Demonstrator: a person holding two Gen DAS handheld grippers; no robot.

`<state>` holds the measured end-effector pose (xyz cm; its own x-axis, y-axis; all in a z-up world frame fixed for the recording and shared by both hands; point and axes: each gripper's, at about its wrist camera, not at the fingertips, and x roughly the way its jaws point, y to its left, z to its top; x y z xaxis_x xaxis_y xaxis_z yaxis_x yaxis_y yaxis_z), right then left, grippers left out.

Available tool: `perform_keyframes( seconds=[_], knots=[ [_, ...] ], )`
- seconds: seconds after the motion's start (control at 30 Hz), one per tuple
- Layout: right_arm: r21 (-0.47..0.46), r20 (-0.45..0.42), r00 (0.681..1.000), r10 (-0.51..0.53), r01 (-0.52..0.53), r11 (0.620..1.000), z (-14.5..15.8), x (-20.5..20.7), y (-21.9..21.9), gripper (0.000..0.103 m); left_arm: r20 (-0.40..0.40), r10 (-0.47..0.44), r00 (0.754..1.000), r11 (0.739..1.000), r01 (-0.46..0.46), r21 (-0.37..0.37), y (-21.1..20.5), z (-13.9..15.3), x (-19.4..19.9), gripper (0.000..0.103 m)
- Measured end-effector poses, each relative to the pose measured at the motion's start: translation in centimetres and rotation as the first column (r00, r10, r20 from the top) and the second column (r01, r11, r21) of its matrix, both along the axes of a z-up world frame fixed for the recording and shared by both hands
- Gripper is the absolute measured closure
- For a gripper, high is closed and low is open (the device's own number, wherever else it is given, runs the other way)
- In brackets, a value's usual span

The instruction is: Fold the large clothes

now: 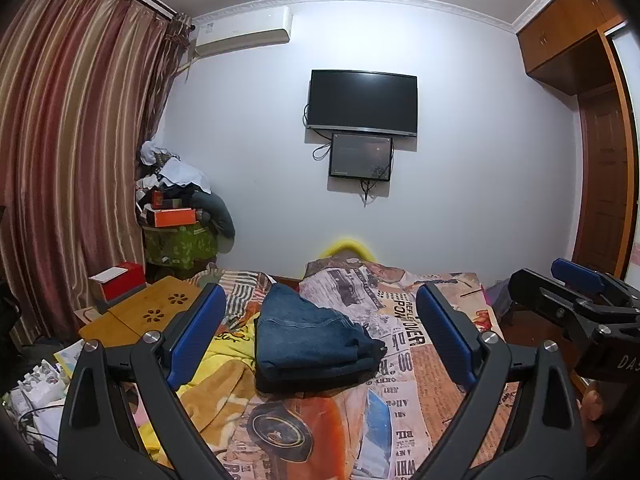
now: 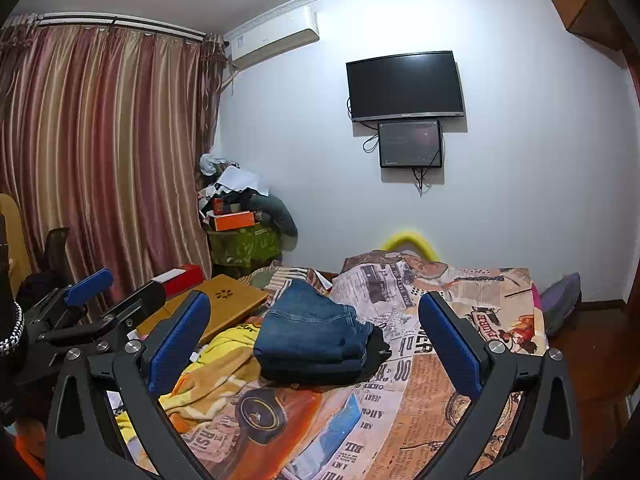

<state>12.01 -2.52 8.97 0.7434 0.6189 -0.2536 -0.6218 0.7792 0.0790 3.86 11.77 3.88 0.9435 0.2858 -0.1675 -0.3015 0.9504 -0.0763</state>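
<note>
A folded pair of blue jeans (image 1: 308,336) lies on the bed's printed sheet (image 1: 404,364), with a dark garment under its right end. It also shows in the right wrist view (image 2: 316,332). My left gripper (image 1: 320,328) is open and empty, held above the bed short of the jeans. My right gripper (image 2: 316,332) is open and empty too, at a like height; it also shows at the right edge of the left wrist view (image 1: 576,292). The left gripper shows at the left of the right wrist view (image 2: 104,292).
A yellow blanket (image 1: 224,376) lies crumpled left of the jeans. A wooden lap desk (image 1: 148,316) with a red box (image 1: 120,280) sits at the bed's left. A cluttered pile (image 1: 180,208) stands in the corner by the curtain. A TV (image 1: 362,102) hangs on the far wall.
</note>
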Motion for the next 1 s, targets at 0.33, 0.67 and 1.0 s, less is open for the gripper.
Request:
perform_keyframes(
  seconds=[0.33,0.67,1.0],
  knots=[
    [0.002,-0.003,1.000,0.002,-0.002,1.000,-0.08,0.15,0.11,0.000,-0.005,-0.035,0.999,0.999,0.035,-0.002,0.05,-0.04,-0.10,0.007],
    [0.003,-0.002,1.000,0.001,-0.001,1.000,-0.15,0.17,0.16,0.000,-0.008,-0.041,0.999,0.999,0.040,-0.005,-0.02,-0.01,-0.15,0.007],
    [0.001,-0.003,1.000,-0.007,0.007,1.000,-0.30,0.25,0.21,0.000,0.001,-0.042,0.999,0.999,0.042,-0.015,-0.19,-0.11,-0.23,0.007]
  ],
)
